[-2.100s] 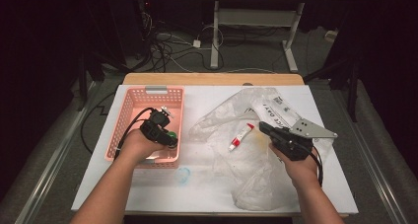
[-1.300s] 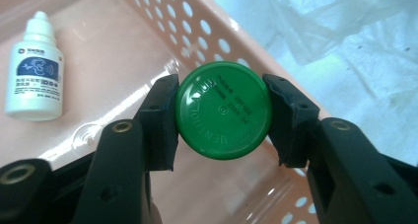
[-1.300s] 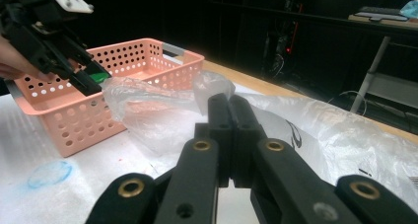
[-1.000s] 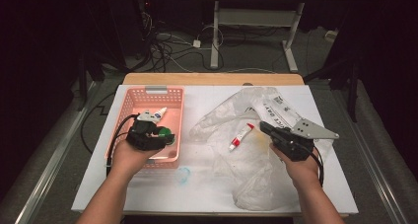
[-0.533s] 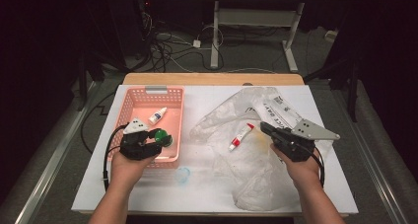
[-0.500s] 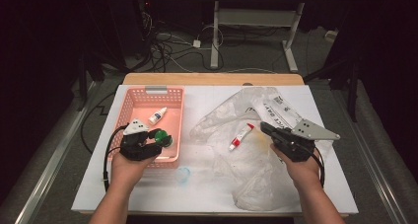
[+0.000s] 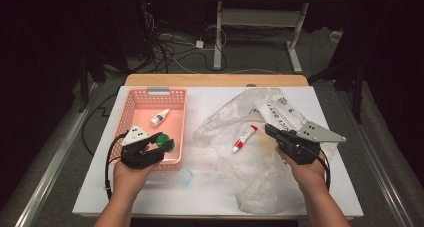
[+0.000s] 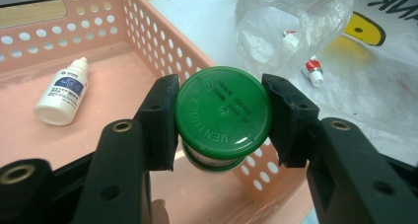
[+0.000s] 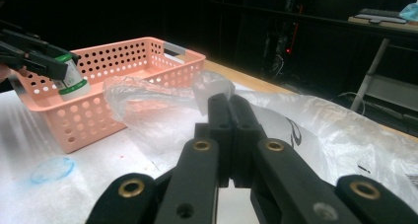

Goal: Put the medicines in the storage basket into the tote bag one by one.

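Left gripper view: left gripper (image 8: 223, 119) clamps green-lidded jar (image 8: 223, 113) upright, poised over basket (image 8: 162, 41) near-right corner, floor directly below. Right gripper (image 9: 229, 118) shut, empty, beside bag (image 9: 315, 130).

Both grippers are black, each topped by a grey three-cornered plate. Brass-ringed screw holes dot the left gripper (image 8: 219, 116) and right gripper (image 9: 230, 135). A black cable trails from each.

Light falls from above onto my white table (image 7: 220, 197), leaving the room behind nearly black. Glare sits on the plastic bag (image 7: 260, 157) and the green lid (image 8: 223, 113). My own jaws blur at the bottom of both gripper views; edges bend slightly.
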Tool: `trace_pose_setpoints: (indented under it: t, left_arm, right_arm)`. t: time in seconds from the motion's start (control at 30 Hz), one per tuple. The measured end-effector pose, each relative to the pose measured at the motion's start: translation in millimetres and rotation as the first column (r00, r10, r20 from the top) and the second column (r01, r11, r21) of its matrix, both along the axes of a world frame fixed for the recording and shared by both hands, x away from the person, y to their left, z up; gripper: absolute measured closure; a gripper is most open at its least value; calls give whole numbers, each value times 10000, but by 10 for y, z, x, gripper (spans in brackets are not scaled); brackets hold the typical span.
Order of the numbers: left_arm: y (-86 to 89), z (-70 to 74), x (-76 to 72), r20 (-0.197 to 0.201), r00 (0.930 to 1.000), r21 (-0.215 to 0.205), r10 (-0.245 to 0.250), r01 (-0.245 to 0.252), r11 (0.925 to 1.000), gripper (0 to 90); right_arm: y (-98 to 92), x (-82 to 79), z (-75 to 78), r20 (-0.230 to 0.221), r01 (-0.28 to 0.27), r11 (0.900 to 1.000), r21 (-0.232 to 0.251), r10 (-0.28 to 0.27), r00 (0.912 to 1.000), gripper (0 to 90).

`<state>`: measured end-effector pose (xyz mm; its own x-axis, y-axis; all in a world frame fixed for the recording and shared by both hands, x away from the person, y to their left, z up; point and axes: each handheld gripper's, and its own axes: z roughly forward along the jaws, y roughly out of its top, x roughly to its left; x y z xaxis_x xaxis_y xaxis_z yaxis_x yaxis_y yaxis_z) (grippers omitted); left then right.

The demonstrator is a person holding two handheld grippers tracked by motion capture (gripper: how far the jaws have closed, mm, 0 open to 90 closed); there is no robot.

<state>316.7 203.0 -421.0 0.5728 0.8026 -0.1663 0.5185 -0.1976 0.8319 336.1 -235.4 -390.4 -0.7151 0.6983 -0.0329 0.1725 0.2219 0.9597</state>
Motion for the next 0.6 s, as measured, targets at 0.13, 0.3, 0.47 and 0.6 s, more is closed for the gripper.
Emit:
trace_pose_setpoints:
  t: [0.13, 0.3, 0.47, 0.6]
  left_arm:
    - [-15, 27, -16, 102, 9999, -7, 59, -59, 10000, 500]
    - [-58, 66, -49, 264, 9996, -37, -25, 26, 10000, 500]
    - [-104, 106, -68, 463, 9988, -111, -133, 138, 9998, 500]
    - [-136, 137, -88, 536, 9980, -136, -330, 338, 9993, 500]
  right_arm:
    - [-11, 4, -2, -49, -150, 9998, 91, 151, 9999, 900]
    - [-17, 3, -7, -43, -107, 9999, 20, 107, 9999, 900]
    - [-22, 11, -18, 10, 98, 10000, 1, -98, 10000, 900]
    - [-22, 10, -10, -21, 94, 10000, 13, -94, 10000, 900]
